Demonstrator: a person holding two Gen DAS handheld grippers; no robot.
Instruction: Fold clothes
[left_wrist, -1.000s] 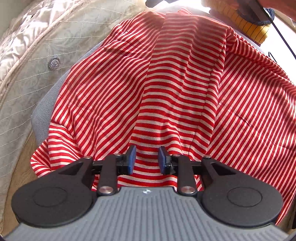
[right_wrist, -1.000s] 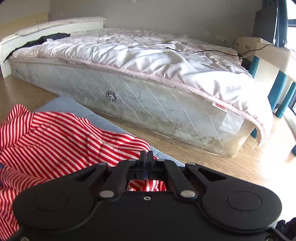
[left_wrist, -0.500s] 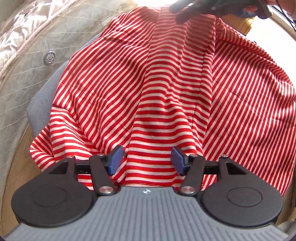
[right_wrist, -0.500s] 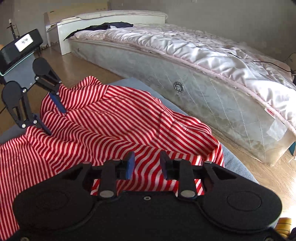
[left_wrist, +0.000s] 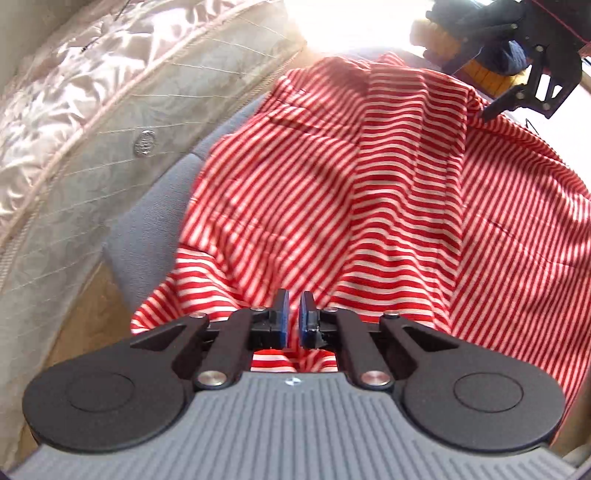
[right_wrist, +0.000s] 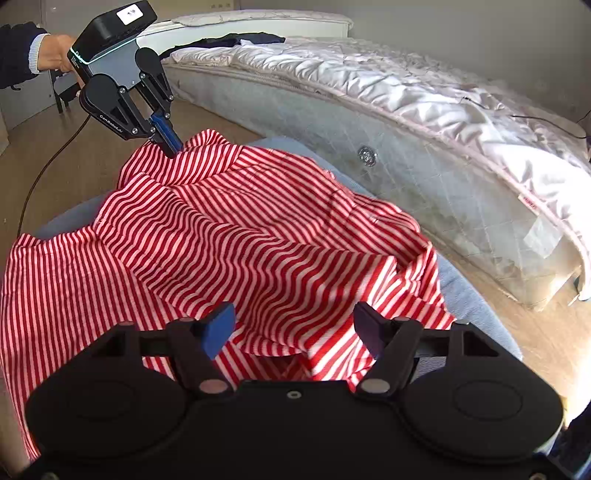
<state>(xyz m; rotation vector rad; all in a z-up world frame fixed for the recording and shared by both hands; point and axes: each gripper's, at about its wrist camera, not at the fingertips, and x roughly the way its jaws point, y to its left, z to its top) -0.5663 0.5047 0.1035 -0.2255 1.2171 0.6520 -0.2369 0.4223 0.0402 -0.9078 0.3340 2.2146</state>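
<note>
A bedroom with a wooden floor, a low mattress (right_wrist: 424, 155) under a rumpled pale quilt (right_wrist: 388, 81), and in front of it a grey-blue padded surface (left_wrist: 155, 221) that bears the work. On that surface lies the red-and-white striped garment (right_wrist: 240, 236), heaped and creased, one edge lifted. The left gripper (left_wrist: 294, 325) has its blue pads almost together, pinching a raised fold of the stripes just between the fingertips; from the right wrist view the cloth peaks up to that pinch. The right gripper (right_wrist: 291, 328) hangs over the near edge with its fingers spread wide, cloth below and between them but not gripped. The fabric looks like thin, light jersey: limp, stretchy, likely to sag and slide from any single hold. A hem or seam just ahead of the open fingers seems the firmest place to take it, both layers together
</note>
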